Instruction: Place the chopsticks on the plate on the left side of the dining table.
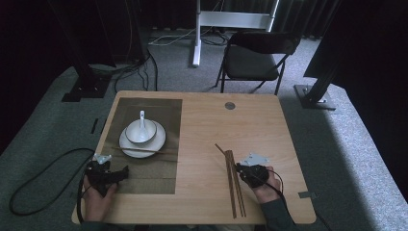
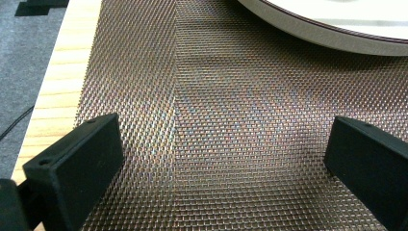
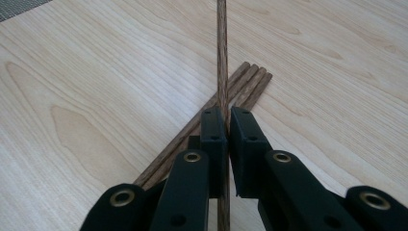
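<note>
Fingertips (image 3: 215, 139) of the right gripper (image 3: 227, 126) were clamped on one thin dark-brown wooden chopstick (image 3: 222, 57), held clear above the bundle of matching wooden chopsticks (image 3: 248, 84) lying on the pale wooden table (image 3: 96, 96). Left gripper (image 2: 219, 159) hovered with jaws wide apart and nothing between them over the brown woven placemat (image 2: 231, 96), near the white round plate (image 2: 337, 33). Judgement: lift straight up, keep the stick level, and avoid dragging the bundle.

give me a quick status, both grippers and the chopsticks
Left gripper open, over the mat, near the plate. Right gripper shut on one chopstick. Remaining chopsticks on the table beneath. Nothing in the way.
</note>
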Demonstrator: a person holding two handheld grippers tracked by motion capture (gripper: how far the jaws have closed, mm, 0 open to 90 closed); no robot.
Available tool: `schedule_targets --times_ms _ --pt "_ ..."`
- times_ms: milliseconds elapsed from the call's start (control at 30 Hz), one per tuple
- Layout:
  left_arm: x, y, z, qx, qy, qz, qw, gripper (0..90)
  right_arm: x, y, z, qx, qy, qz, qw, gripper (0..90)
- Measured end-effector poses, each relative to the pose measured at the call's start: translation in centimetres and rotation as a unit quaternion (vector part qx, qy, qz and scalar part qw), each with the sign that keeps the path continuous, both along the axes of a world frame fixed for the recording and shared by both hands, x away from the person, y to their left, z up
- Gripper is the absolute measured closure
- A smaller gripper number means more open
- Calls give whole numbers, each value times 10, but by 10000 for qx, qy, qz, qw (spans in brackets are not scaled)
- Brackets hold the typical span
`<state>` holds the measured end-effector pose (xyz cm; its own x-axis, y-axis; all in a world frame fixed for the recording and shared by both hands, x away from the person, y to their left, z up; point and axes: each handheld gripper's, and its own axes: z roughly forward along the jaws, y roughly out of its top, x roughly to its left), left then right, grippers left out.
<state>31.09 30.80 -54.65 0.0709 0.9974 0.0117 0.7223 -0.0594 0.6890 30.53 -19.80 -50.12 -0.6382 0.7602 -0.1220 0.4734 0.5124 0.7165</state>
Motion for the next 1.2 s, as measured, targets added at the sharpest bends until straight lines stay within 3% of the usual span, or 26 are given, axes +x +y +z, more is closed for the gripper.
schedule_targets --times_ms 1200 --pt "0 0 0 1 1 -1 10000 2 -8 27 2 -60 -44 462 9989 849"
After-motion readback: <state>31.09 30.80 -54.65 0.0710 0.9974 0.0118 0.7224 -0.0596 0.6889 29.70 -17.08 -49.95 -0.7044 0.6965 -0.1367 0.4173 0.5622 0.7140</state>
